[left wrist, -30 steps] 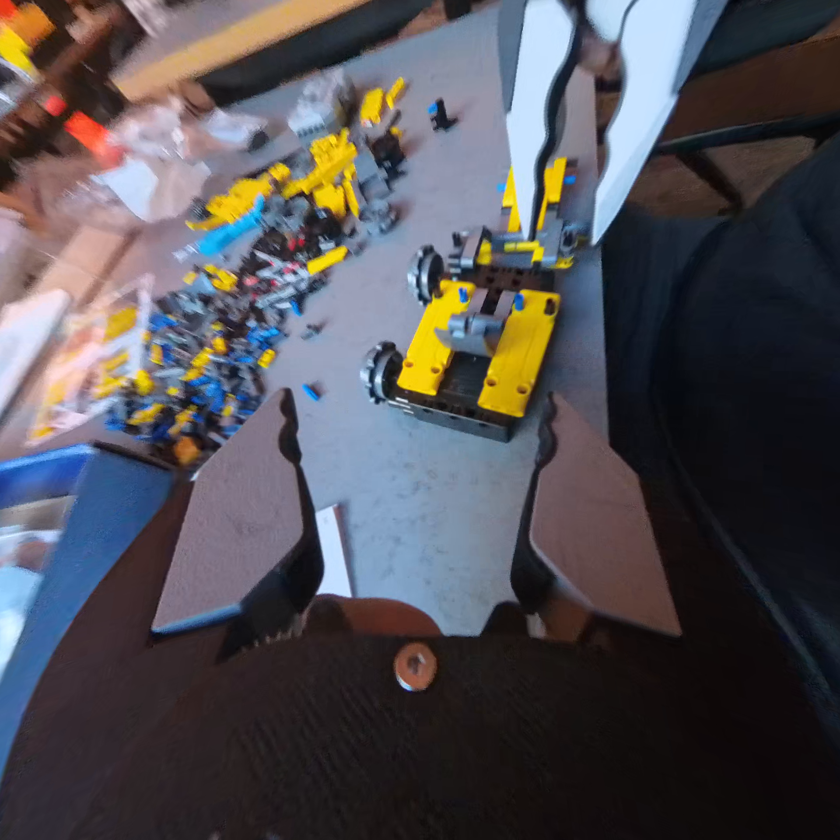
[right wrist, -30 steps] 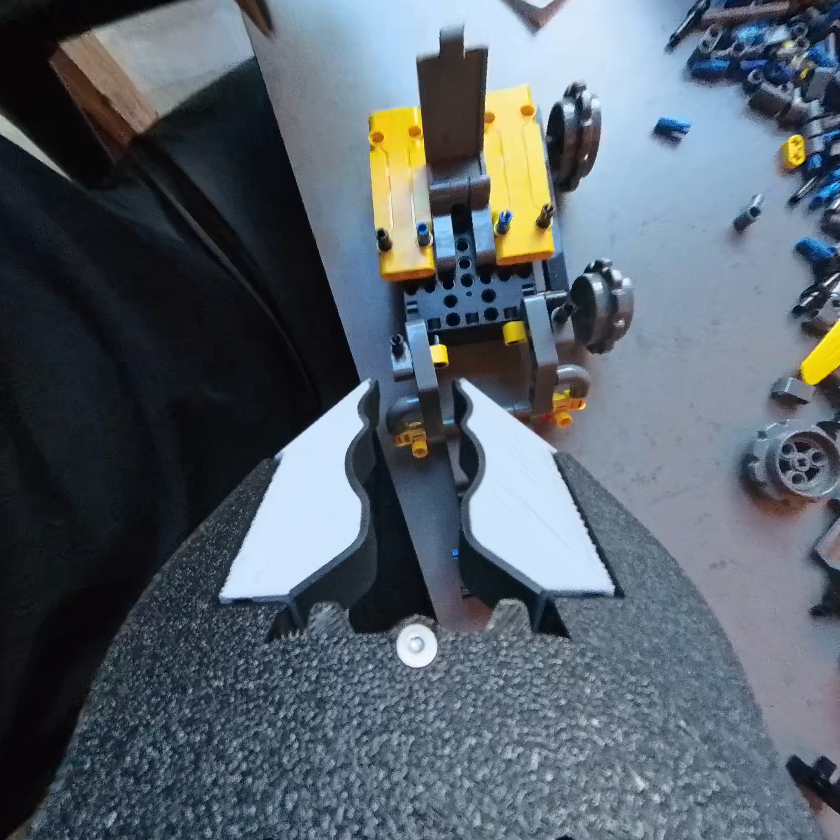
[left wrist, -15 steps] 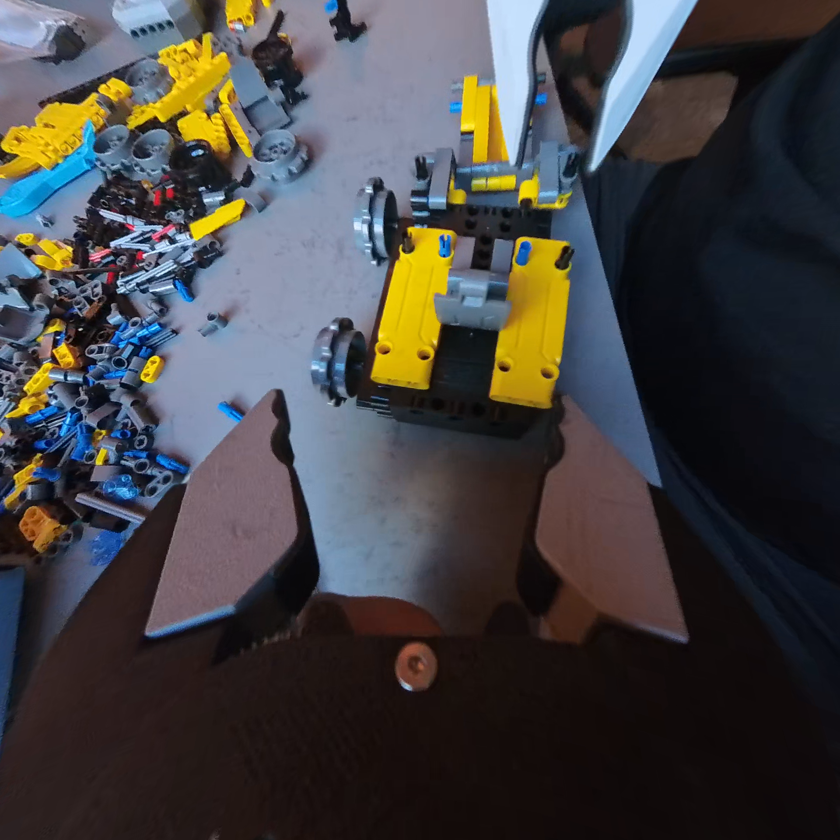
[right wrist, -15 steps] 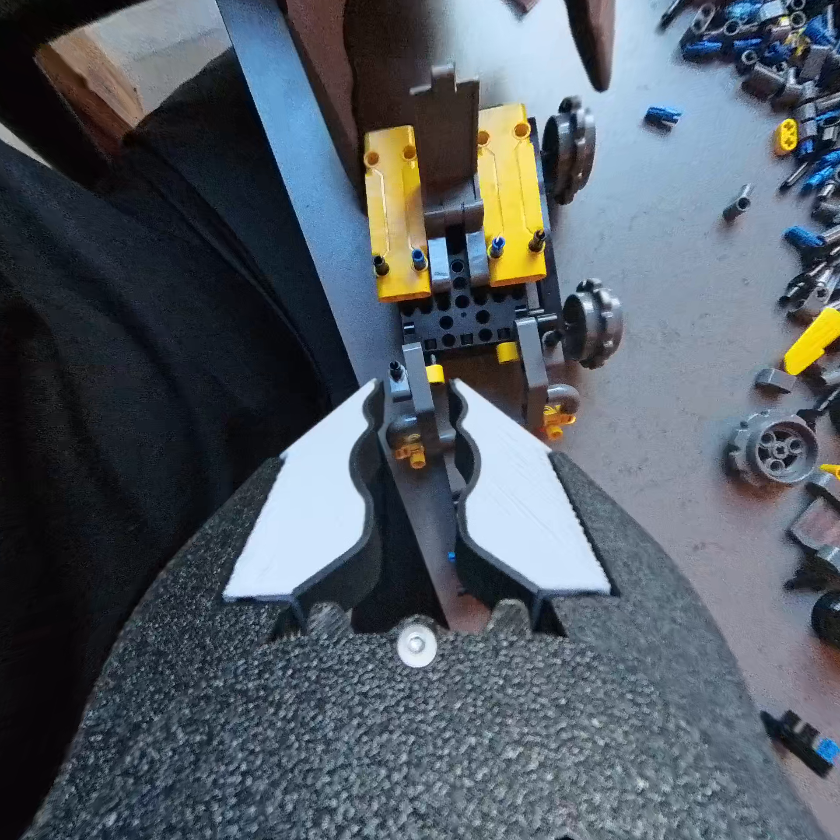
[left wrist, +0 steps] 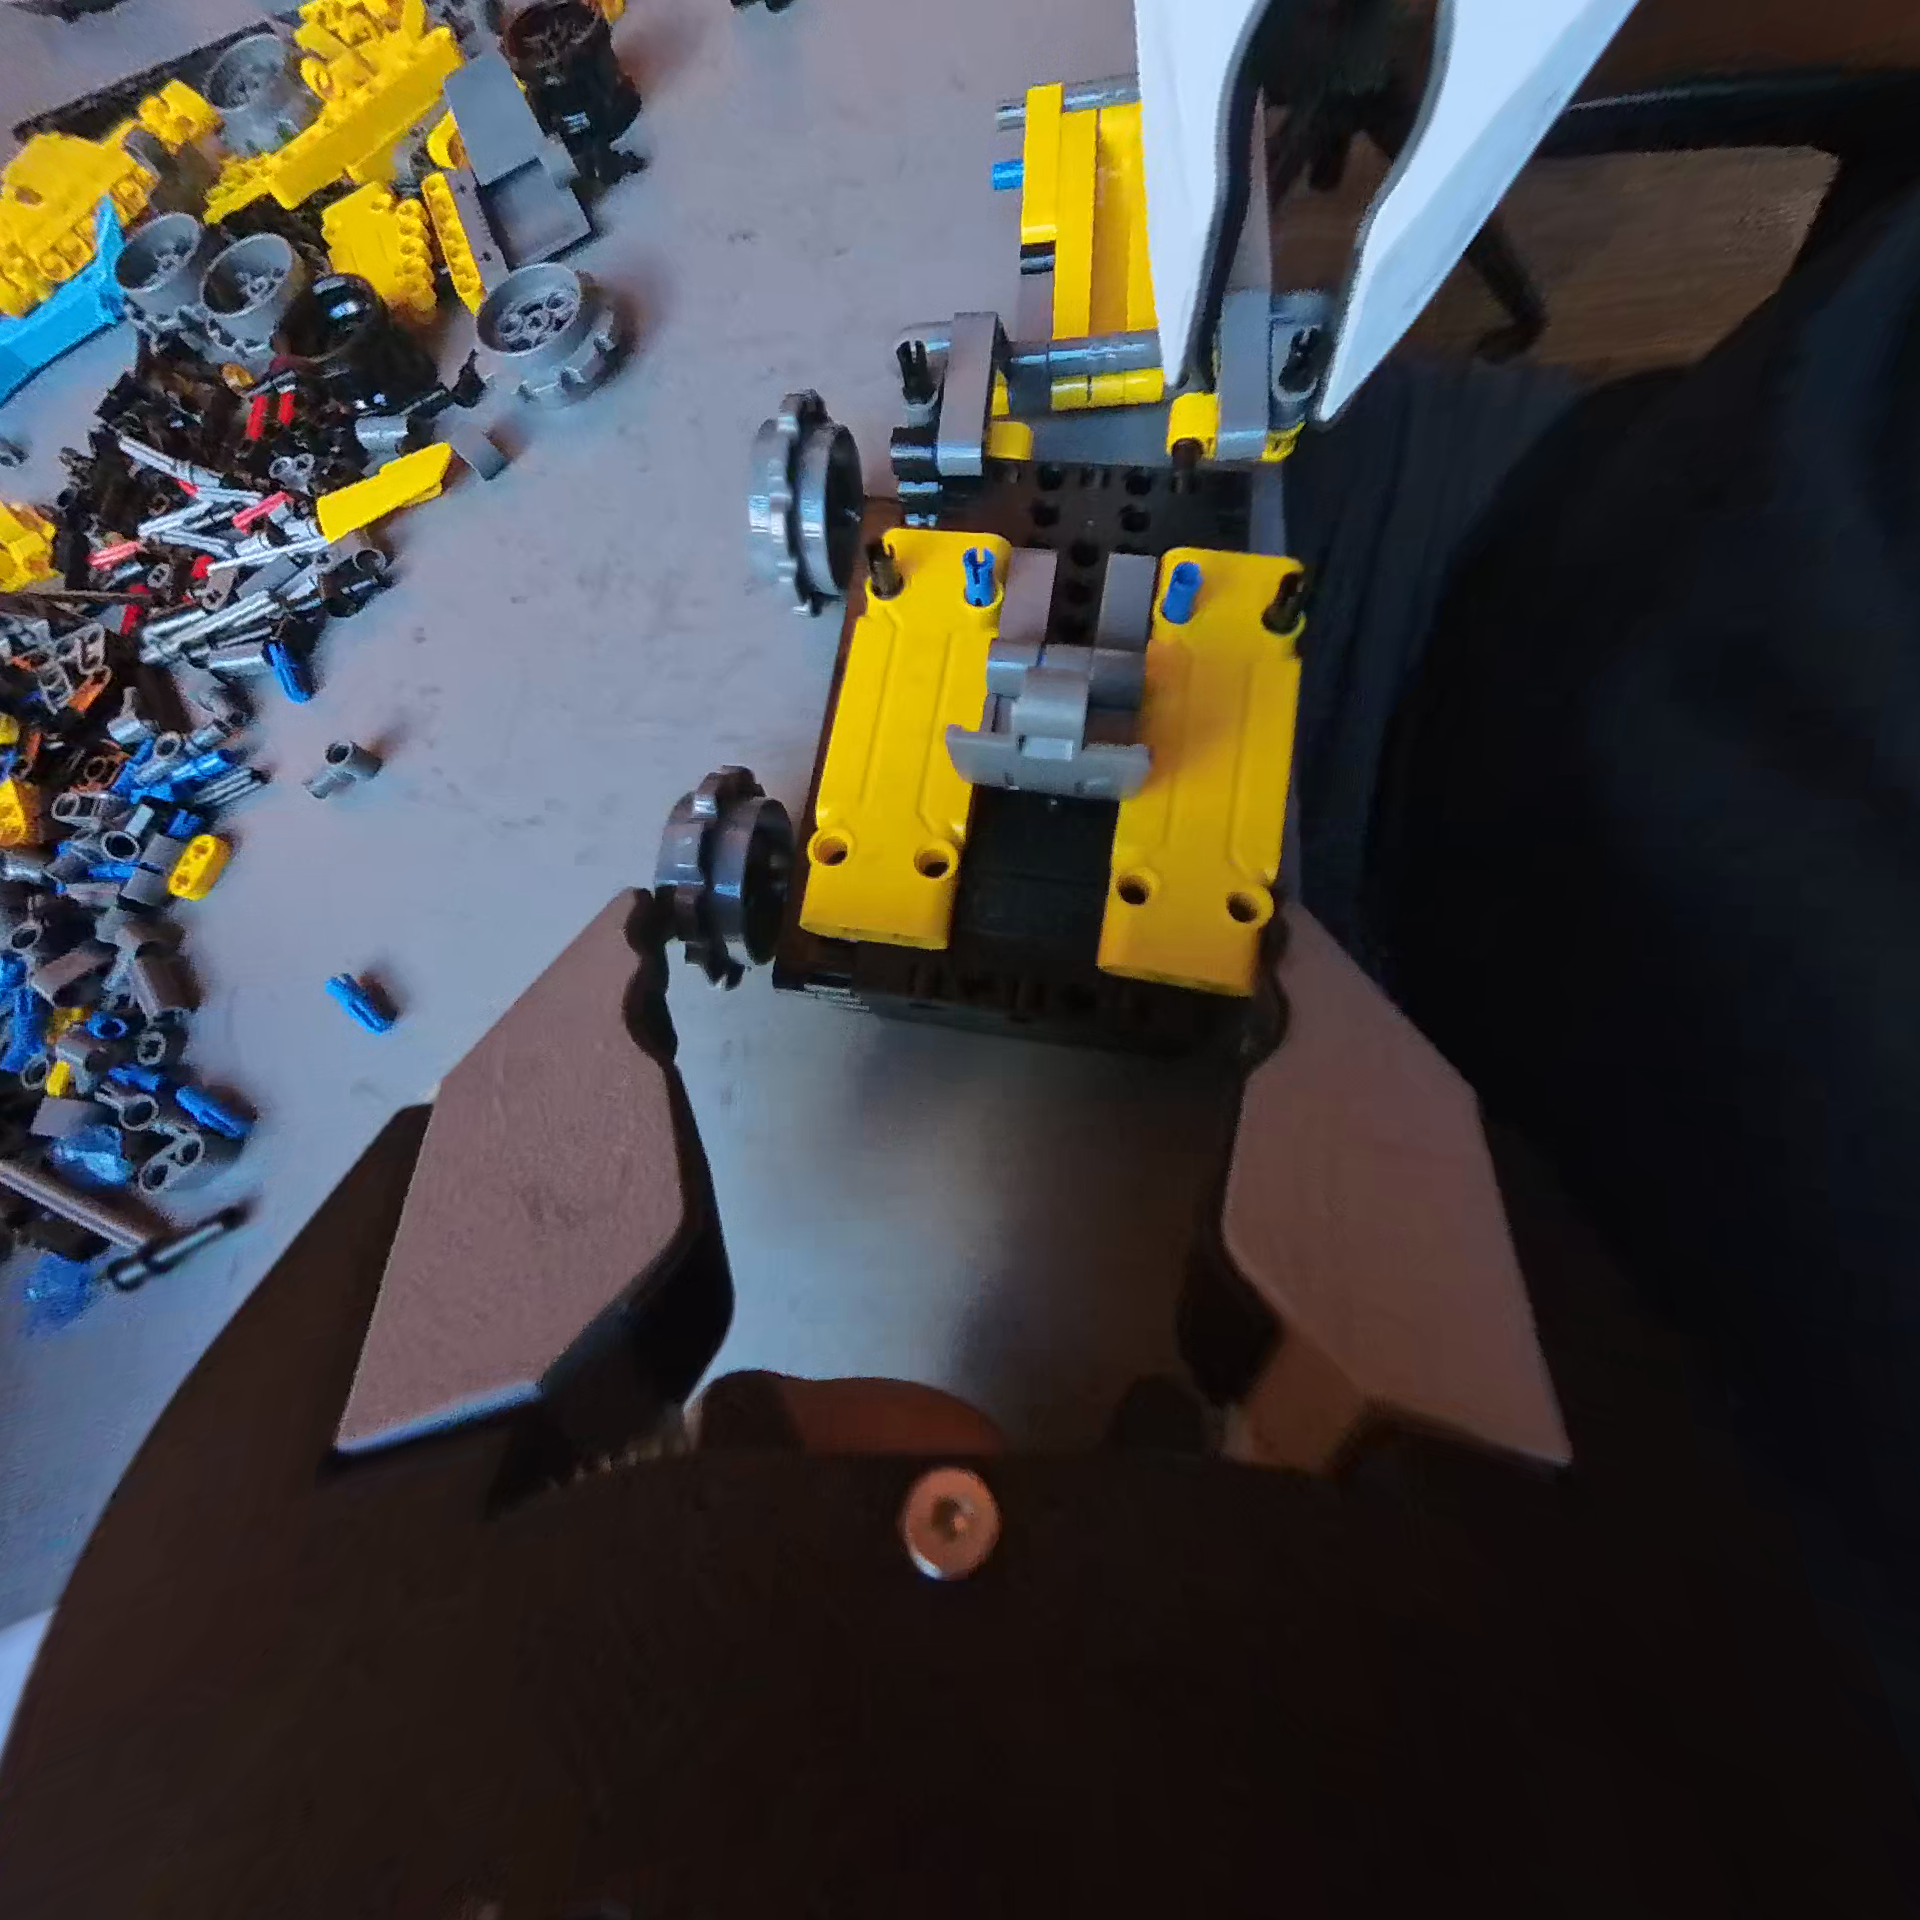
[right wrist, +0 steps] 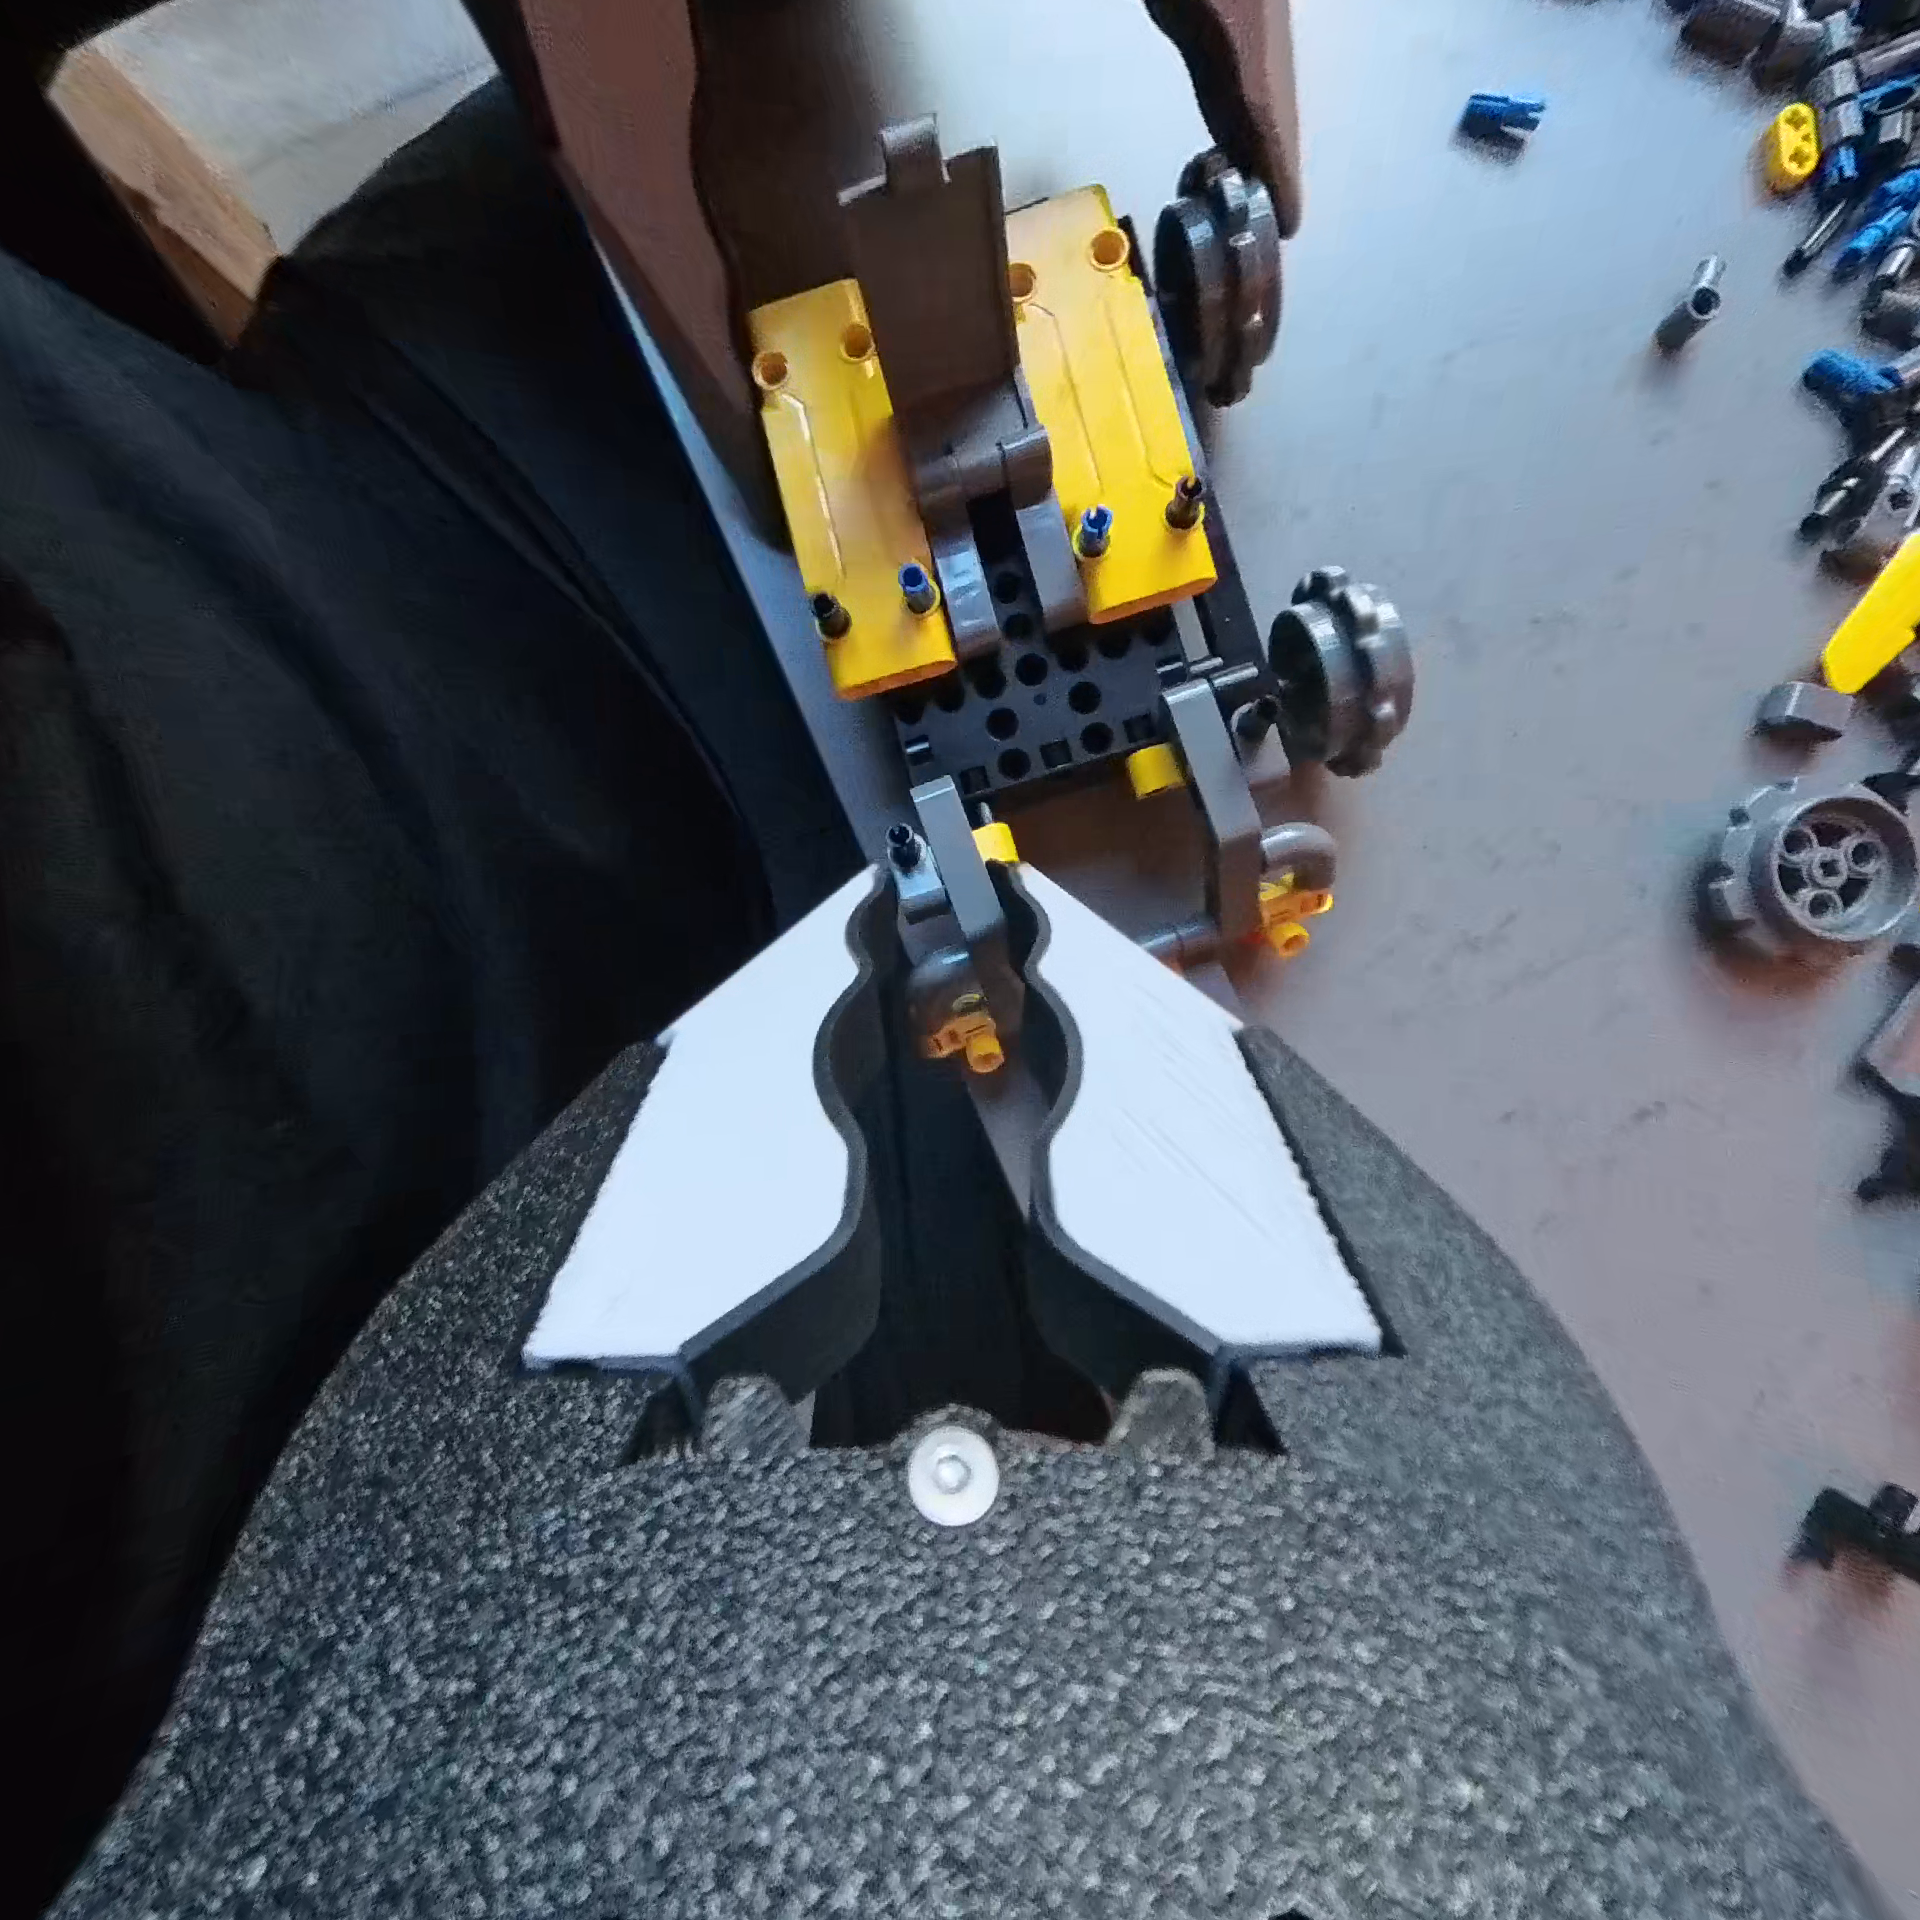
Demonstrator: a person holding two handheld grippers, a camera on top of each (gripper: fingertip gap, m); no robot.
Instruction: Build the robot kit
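Observation:
A yellow and black brick vehicle model (left wrist: 894, 748) with dark toothed wheels (left wrist: 727, 873) lies at the grey table's (left wrist: 623, 623) right edge. My left gripper (left wrist: 961, 935) is open, and its brown fingers (left wrist: 551, 1195) flank the model's near end; I cannot tell whether they touch it. My right gripper (left wrist: 1262, 384), with white fingers, is shut on a grey beam (left wrist: 1247, 364) at the model's far end. In the right wrist view the right gripper (right wrist: 951, 904) clamps that grey beam (right wrist: 961, 862). The left gripper's brown fingers (right wrist: 634, 187) straddle the far end of the model (right wrist: 1101, 416).
A heap of loose yellow, blue, grey and black pieces (left wrist: 156, 727) lies at the left, with grey wheel hubs (left wrist: 540, 312) and a blue pin (left wrist: 358, 1003). A person's dark clothing (left wrist: 1610, 935) lies past the table edge. A loose hub (right wrist: 1813, 883) lies right of the model. Across from one pair of fingers to the other is roughly 10 cm. The blue pin (left wrist: 358, 1003) is about 8 cm from my left fingertips. Look for it in the right wrist view (right wrist: 1507, 104) too.
My left gripper has moved forward until its open fingers flank the model's end. The right gripper has stayed shut on the grey beam.

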